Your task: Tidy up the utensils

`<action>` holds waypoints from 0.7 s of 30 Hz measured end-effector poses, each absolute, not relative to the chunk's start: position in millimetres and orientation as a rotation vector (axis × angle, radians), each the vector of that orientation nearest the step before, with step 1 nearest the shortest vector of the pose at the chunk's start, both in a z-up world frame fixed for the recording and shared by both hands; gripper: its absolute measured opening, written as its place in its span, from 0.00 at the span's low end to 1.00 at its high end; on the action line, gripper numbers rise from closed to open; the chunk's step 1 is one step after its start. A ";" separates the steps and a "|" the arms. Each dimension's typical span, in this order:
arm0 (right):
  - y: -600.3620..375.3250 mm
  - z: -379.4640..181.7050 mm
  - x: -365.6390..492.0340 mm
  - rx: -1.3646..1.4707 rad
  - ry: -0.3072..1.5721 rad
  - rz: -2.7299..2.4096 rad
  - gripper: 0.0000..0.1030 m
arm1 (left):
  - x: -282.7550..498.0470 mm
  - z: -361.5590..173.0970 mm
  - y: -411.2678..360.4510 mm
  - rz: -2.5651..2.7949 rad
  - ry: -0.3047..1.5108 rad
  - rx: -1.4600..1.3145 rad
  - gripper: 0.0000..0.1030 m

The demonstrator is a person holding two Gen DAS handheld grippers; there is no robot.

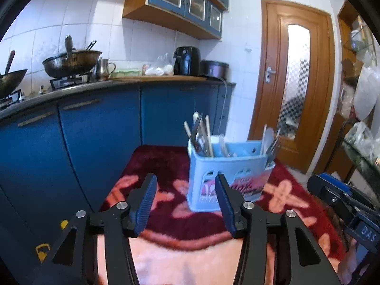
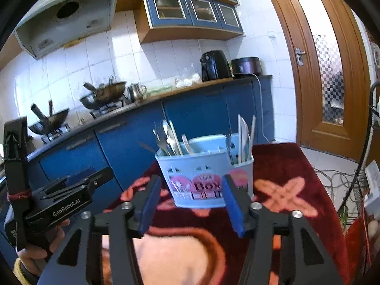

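Note:
A light blue plastic cutlery holder (image 1: 228, 175) (image 2: 206, 178) stands upright on a dark red fluffy cloth (image 1: 166, 163) (image 2: 285, 166). It has several compartments with forks, spoons and white utensils (image 1: 201, 135) (image 2: 168, 137) standing in them. My left gripper (image 1: 186, 185) is open and empty, just short of the holder's near left corner. My right gripper (image 2: 190, 187) is also open and empty, in front of the holder's labelled face. The other handset shows at the edge of each view, right gripper's body (image 1: 344, 201) and left gripper's body (image 2: 59, 204).
Blue kitchen cabinets (image 1: 95, 133) run behind the cloth, with woks (image 1: 71, 61) on a stove and an air fryer (image 1: 186, 60) on the counter. A wooden door (image 1: 294, 76) stands at the right. Cables (image 2: 337, 178) lie on the floor to the right.

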State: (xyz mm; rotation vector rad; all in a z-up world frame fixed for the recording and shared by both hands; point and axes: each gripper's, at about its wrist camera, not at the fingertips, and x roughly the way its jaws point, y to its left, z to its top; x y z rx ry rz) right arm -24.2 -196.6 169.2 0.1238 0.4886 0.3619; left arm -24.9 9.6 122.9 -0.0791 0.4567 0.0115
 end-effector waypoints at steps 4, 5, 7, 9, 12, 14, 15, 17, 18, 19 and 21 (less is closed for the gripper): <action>-196.1 151.5 -22.5 0.113 0.523 0.342 0.64 | -21.9 107.6 7.0 0.000 0.480 -0.071 0.54; -196.4 148.4 -21.9 0.114 0.530 0.340 0.64 | -21.5 104.8 5.7 -0.004 0.481 -0.071 0.54; -196.9 138.4 -20.2 0.113 0.545 0.322 0.68 | -20.3 97.1 3.2 -0.010 0.482 -0.067 0.54; -197.0 129.9 -19.5 0.108 0.550 0.300 0.70 | -19.1 88.7 -0.6 -0.012 0.483 -0.059 0.54; -197.4 114.5 -17.1 0.105 0.564 0.272 0.74 | -16.2 77.2 -4.4 -0.016 0.490 -0.049 0.54; -198.5 105.2 -15.7 0.103 0.575 0.264 0.74 | -14.4 68.7 -7.2 -0.012 0.496 -0.040 0.54; -198.1 101.8 -15.1 0.098 0.578 0.258 0.74 | -13.4 66.0 -7.3 -0.011 0.498 -0.038 0.54; -196.9 95.6 -14.0 0.076 0.582 0.241 0.74 | -11.1 59.4 -8.5 -0.011 0.506 -0.040 0.54; -196.2 92.9 -13.8 0.068 0.583 0.235 0.74 | -9.5 55.9 -8.9 -0.013 0.513 -0.046 0.54; -196.0 89.6 -13.5 0.061 0.585 0.227 0.74 | -8.1 53.5 -8.8 -0.015 0.518 -0.052 0.54; -196.5 85.9 -13.2 0.058 0.584 0.218 0.74 | -5.1 48.3 -8.4 -0.016 0.528 -0.059 0.54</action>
